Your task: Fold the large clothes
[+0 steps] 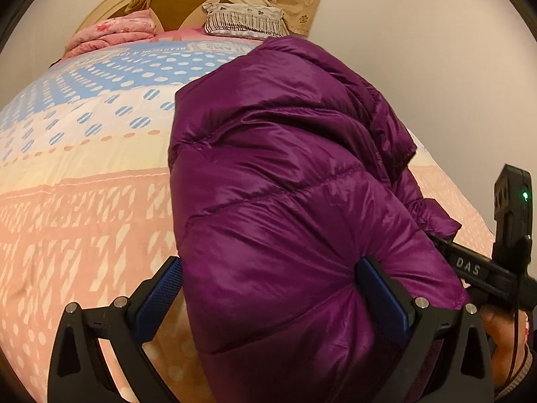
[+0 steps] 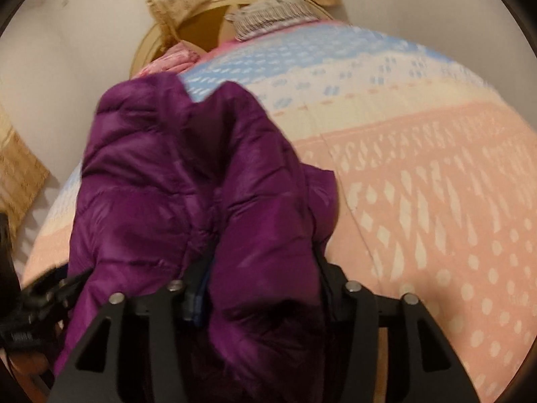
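A shiny purple puffer jacket (image 1: 288,181) lies bunched on the bed, folded over itself. My left gripper (image 1: 272,288) is wide open, its blue pads on either side of the jacket's near end; the fabric bulges between them. In the right wrist view the jacket (image 2: 188,181) hangs in a thick fold, and my right gripper (image 2: 261,288) is shut on that fold, with fabric covering most of both fingers. The right gripper's black body (image 1: 483,268) shows at the right edge of the left wrist view.
The bed cover (image 1: 84,201) is pink, cream and blue with dots. A pink quilt (image 1: 110,33) and a striped pillow (image 1: 245,20) lie at the rounded headboard (image 1: 188,3). White walls stand on both sides of the bed.
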Available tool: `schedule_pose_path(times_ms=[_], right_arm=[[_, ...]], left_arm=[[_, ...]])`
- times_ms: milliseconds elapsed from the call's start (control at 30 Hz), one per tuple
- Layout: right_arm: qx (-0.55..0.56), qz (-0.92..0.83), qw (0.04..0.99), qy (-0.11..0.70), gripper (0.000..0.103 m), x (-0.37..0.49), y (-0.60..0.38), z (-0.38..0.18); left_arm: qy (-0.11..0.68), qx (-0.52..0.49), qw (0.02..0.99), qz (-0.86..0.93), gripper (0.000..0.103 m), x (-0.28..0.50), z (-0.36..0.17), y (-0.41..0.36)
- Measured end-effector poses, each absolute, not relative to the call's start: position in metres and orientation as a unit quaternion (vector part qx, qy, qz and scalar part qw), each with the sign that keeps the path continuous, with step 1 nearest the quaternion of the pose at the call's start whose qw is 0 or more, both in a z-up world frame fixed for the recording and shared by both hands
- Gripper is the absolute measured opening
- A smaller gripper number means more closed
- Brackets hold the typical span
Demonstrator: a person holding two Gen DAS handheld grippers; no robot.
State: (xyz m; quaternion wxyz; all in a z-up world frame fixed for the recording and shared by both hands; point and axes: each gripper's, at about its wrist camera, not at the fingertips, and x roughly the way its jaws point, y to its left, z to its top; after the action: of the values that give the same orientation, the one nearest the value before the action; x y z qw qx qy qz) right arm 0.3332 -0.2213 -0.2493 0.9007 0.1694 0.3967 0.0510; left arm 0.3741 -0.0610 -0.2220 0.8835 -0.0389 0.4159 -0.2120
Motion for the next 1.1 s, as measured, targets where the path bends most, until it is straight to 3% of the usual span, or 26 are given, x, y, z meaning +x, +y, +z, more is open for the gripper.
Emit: schedule_pose_path(times_ms=[67,100,167,233,333,400,600,1100], right_arm=[[0.161,0.056,0.903,0.395,0.056,0.331,-0.218,-0.248],[0.164,0.063,0.903,0.393,0.048,0.329,-0.218,-0.248],[0.179,0.085,0.901,0.387,0.036,0.324,-0.218,-0.248],[0.174,0.090,0.905,0.378,0.028,0.319,-0.216,-0.245],[0.181,0.095,0.909,0.363,0.025,0.310,-0.216,-0.241],[0.195,0.100,0.909,0.354,0.025,0.304,-0.217,-0.240],[0.200,0.120,0.913,0.334,0.024,0.281,-0.204,-0.227],[0.167,0.199,0.917,0.302,0.023,0.268,-0.126,-0.177]], left_arm=[[0.412,-0.029,0.885,-0.214,0.101,0.371,-0.221,-0.064],[0.410,-0.029,0.885,-0.219,0.097,0.370,-0.221,-0.065],[0.403,-0.030,0.885,-0.229,0.085,0.364,-0.219,-0.066],[0.388,-0.016,0.891,-0.236,0.066,0.354,-0.213,-0.070],[0.373,0.003,0.899,-0.231,0.041,0.341,-0.202,-0.073],[0.367,0.004,0.902,-0.225,0.036,0.335,-0.192,-0.071],[0.332,0.018,0.919,-0.210,0.030,0.311,-0.159,-0.065],[0.281,-0.001,0.946,-0.163,0.029,0.268,-0.113,0.014]])
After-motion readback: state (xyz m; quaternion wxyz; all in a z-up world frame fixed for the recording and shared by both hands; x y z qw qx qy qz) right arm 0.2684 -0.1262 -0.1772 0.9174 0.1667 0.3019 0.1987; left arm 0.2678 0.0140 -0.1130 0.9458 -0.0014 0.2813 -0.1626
